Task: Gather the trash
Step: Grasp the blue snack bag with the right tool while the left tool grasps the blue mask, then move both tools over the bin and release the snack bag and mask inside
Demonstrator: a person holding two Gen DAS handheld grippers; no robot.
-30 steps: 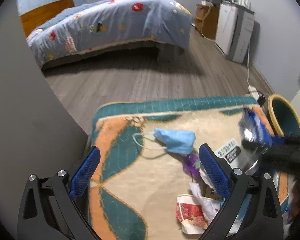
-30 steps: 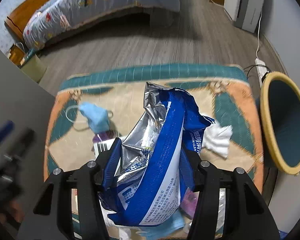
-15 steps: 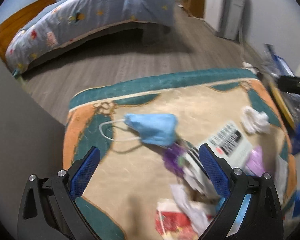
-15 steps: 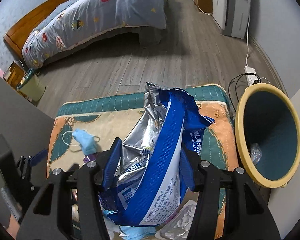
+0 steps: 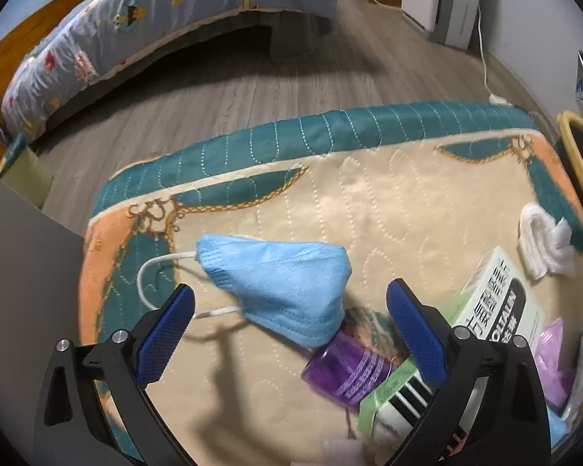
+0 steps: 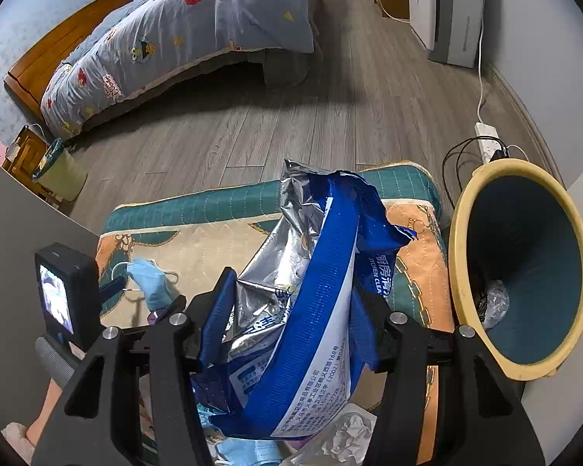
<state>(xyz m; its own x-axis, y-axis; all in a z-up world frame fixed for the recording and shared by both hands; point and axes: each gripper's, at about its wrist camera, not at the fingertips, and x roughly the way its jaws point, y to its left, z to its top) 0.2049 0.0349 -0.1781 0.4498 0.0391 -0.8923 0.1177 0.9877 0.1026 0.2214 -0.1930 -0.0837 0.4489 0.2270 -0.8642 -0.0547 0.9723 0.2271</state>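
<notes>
Beside bin [image 6: 519,372]: right gripper [image 6: 287,303] clamps wrapper [image 6: 311,310] | left gripper [image 5: 291,310] apart above mask [image 5: 280,283]

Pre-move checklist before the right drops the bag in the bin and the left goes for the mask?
1. Right gripper clamped on the blue and silver bag: ok.
2. Bag over the bin mouth: not ok, it hangs over the mat beside it.
3. Bin mouth open, room inside: ok, only a little trash at the bottom.
4. Left gripper open and empty: ok.
5. Blue mask between the left fingers: ok, not yet touched.
6. Mask free of the purple bottle: not ok, its lower corner overlaps the bottle.
</notes>
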